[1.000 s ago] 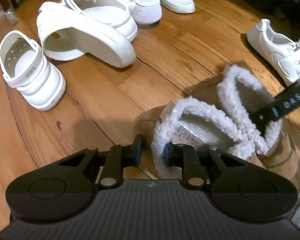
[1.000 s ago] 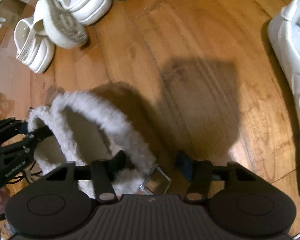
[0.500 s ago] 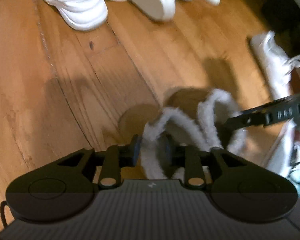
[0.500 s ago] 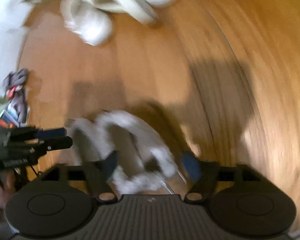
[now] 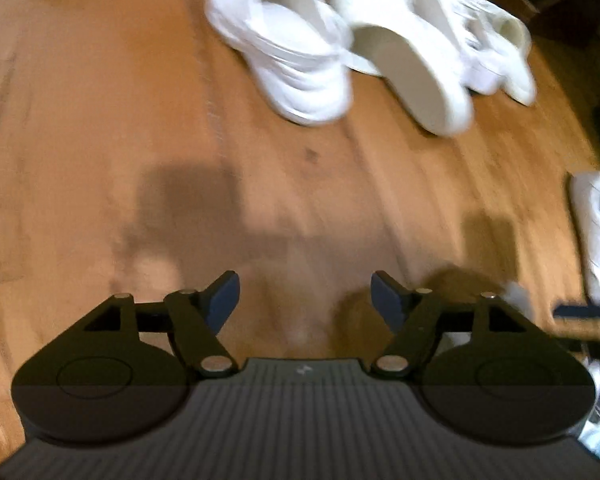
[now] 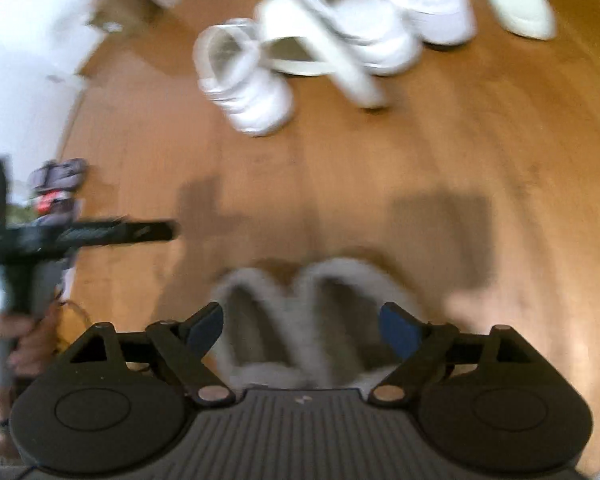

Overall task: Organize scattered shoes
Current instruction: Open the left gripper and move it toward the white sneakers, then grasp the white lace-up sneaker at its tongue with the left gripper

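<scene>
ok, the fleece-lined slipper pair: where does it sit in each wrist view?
Left wrist: mostly hidden; only a brown and fleece edge at lower right, behind the gripper's right finger.
Right wrist: fleece-lined slipper pair bottom centre, side by side on the floor, below the open fingers.
Shared landmark: white clog at the top.

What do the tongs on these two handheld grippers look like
Both match: a matte black ribbed body, two round black side housings, black angular linkage arms with silver pivot pins, and blue-padded tips. Left tongs, right tongs. A small pale logo sits at the body's centre.
</scene>
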The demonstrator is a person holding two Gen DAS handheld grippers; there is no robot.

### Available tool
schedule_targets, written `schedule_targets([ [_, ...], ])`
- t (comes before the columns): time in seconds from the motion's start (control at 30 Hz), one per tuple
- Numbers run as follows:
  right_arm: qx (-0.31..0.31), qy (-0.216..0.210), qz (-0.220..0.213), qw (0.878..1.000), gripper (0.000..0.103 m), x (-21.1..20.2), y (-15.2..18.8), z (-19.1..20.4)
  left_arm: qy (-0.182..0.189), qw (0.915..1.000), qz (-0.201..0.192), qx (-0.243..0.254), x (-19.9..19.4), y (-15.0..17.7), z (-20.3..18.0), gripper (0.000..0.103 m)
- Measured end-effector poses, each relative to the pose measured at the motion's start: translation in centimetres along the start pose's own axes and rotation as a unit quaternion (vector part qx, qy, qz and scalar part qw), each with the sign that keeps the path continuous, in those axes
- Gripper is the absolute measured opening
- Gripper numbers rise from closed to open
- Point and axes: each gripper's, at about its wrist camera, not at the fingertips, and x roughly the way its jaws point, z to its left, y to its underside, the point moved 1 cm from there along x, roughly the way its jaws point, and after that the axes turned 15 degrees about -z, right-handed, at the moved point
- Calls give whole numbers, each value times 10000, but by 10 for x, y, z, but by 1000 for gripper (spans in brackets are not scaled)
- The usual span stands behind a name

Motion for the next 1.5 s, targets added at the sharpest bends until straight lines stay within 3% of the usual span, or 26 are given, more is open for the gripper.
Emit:
schedule_targets([
  [0.1, -416, 429, 168, 9981, 87, 11, -2, 0, 86, 9998, -1, 168, 0, -3, -12, 81],
  [0.2, -368, 806, 216, 9958, 87, 6, -6, -12, 185, 9987, 9, 466, 0, 3, -27, 85],
  [0.4, -2, 758, 75, 9971, 87, -16, -16, -28, 527, 9968, -192, 567, -7, -3, -37, 85],
  [0.6, -88, 711, -697, 9950, 87, -33, -56, -34, 351, 9892, -918, 1091, -11, -53, -78, 86],
  [0.77, -249, 931, -1294, 9869, 88, -27, -85, -52, 9, 9775, -1239, 1707, 21, -103, -146, 86],
  [0.97, 412, 1235, -1637, 9779, 88, -14, -80, -110, 109, 9611, -1557, 2277, 46, -136, -202, 86],
  [1.07, 680, 1223, -1518, 9784, 87, 5, -73, -133, 115, 9499, -1228, 2871, 79, -151, -235, 86],
  [1.13, 745, 1041, -1399, 9819, 87, 13, -68, -140, -178, 9433, -1110, 3122, 101, -158, -252, 86],
  [1.23, 713, 850, -1413, 9837, 87, 16, -63, -149, 2, 9453, -1322, 2983, 110, -167, -264, 86],
  [1.37, 528, 972, -1635, 9803, 87, 14, -64, -160, 205, 9424, -1644, 2906, 119, -177, -280, 86],
  [1.5, 668, 918, -1736, 9782, 87, 13, -70, -173, -455, 9188, -1513, 3617, 154, -185, -306, 86],
])
